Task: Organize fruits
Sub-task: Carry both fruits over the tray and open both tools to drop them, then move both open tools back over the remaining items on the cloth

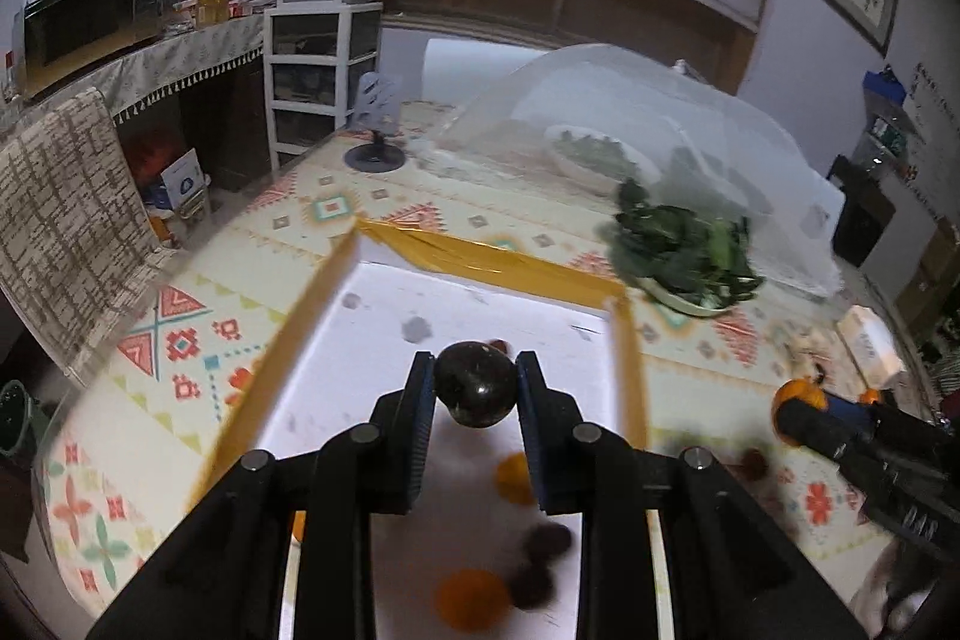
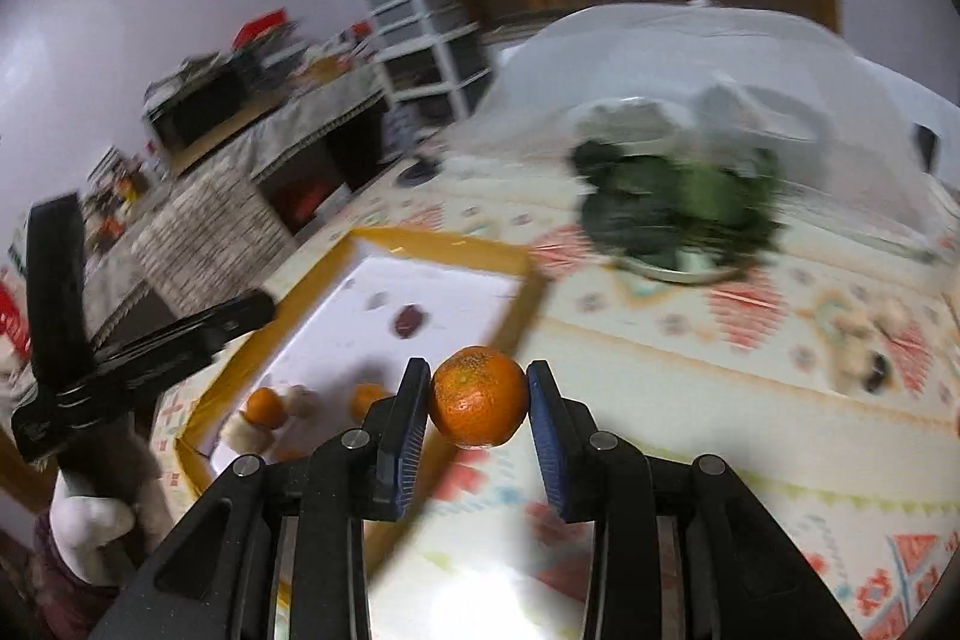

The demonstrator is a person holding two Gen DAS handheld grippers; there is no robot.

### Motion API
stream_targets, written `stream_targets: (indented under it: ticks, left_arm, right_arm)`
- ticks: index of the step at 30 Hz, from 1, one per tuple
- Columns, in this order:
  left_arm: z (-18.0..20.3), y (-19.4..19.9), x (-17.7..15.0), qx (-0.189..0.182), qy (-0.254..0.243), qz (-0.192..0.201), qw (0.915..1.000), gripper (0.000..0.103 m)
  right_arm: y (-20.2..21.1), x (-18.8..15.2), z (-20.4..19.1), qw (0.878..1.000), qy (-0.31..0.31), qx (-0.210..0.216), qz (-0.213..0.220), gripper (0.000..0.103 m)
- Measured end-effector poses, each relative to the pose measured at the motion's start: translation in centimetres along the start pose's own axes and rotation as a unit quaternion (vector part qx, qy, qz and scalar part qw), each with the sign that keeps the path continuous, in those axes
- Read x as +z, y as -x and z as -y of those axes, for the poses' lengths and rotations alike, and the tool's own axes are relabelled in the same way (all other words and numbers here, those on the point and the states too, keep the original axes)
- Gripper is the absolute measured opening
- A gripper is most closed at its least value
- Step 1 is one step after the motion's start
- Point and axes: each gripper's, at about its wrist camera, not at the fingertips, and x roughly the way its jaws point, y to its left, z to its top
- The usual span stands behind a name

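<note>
Our left gripper is closed on a dark plum; both blue ribbed pads press its sides, and it hangs above the white tray. Our right gripper holds an orange in the same way, above the tabletop just beside the tray's right edge.

We judge that this is the carrying step: each hand has one fruit lifted and brings it to its place. Where each kind should go, the pictures do not tell us. The next move calls for choosing a free spot, lowering the fruit until it rests, and only then opening the pads, because round fruit will roll.

The plum is smooth and glossy, nearly black, with small pale specks. The orange has a dimpled, matte peel and is a little flattened. The tray is flat and white, with a low shiny golden rim. In it lie more small oranges and dark reddish fruits, blurred. The tabletop has a soft-looking cloth with a coloured geometric pattern. Farther away stands a plate of leafy greens and a mesh food cover.
</note>
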Motion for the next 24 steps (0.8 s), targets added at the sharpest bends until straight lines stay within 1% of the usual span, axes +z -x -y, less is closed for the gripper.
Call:
stream_targets:
  ticks: [3, 5, 9, 12, 14, 15, 16, 17, 18, 20, 21, 22, 24]
  left_arm:
    - [-1.9, -2.4, 0.3, 0.009, 0.012, -0.019, 0.9997, 0.026]
    - [-2.9, -3.8, 0.3, 0.018, 0.016, -0.032, 0.9992, 0.026]
    - [-4.2, -4.9, -0.1, 0.018, 0.028, -0.042, 0.9986, 0.026]
    - [-4.7, -5.0, -0.2, 0.016, 0.034, -0.044, 0.9983, 0.026]
    - [-4.8, -4.9, -0.3, 0.023, 0.031, -0.045, 0.9983, 0.028]
    - [-4.7, -4.9, -0.3, 0.025, 0.03, -0.045, 0.9982, 0.03]
    - [-4.7, -4.9, -0.3, 0.026, 0.028, -0.045, 0.9983, 0.039]
    - [-4.5, -4.6, -0.3, 0.027, 0.026, -0.042, 0.9984, 0.044]
    - [-4.3, -4.3, -0.3, 0.029, 0.024, -0.038, 0.9986, 0.051]
    - [-3.6, -3.5, -0.3, 0.037, 0.015, -0.025, 0.9989, 0.054]
    - [-3.5, -3.3, -0.2, 0.038, 0.012, -0.022, 0.999, 0.057]
    - [-3.2, -3.0, -0.1, 0.038, 0.009, -0.019, 0.999, 0.061]
    - [-2.6, -2.3, 0.0, 0.039, 0.004, -0.013, 0.9991, 0.064]
  right_arm:
    - [-4.4, 0.4, -2.2, 0.999, 0.008, 0.003, -0.037, 0.035]
    - [-6.4, 0.2, -3.4, 0.998, 0.022, -0.008, -0.052, 0.035]
    - [-10.2, -0.1, -4.8, 0.995, 0.042, -0.026, -0.081, 0.035]
    - [-11.8, -0.3, -5.1, 0.994, 0.044, -0.03, -0.092, 0.036]
    - [-12.2, -0.4, -5.1, 0.995, 0.04, -0.029, -0.09, 0.035]
    - [-12.3, -0.5, -5.0, 0.995, 0.035, -0.028, -0.09, 0.036]
    - [-12.4, -0.5, -5.0, 0.995, 0.033, -0.026, -0.09, 0.036]
    - [-12.4, -0.5, -5.0, 0.995, 0.034, -0.027, -0.09, 0.036]
    - [-12.3, -0.6, -5.0, 0.995, 0.036, -0.029, -0.085, 0.036]
    - [-12.2, -0.5, -5.1, 0.996, 0.038, -0.029, -0.077, 0.038]
    - [-11.9, -0.4, -5.0, 0.996, 0.036, -0.027, -0.072, 0.041]
    - [-11.3, -0.3, -4.9, 0.997, 0.034, -0.021, -0.066, 0.042]
    - [-10.3, -0.1, -4.8, 0.998, 0.03, -0.017, -0.055, 0.042]
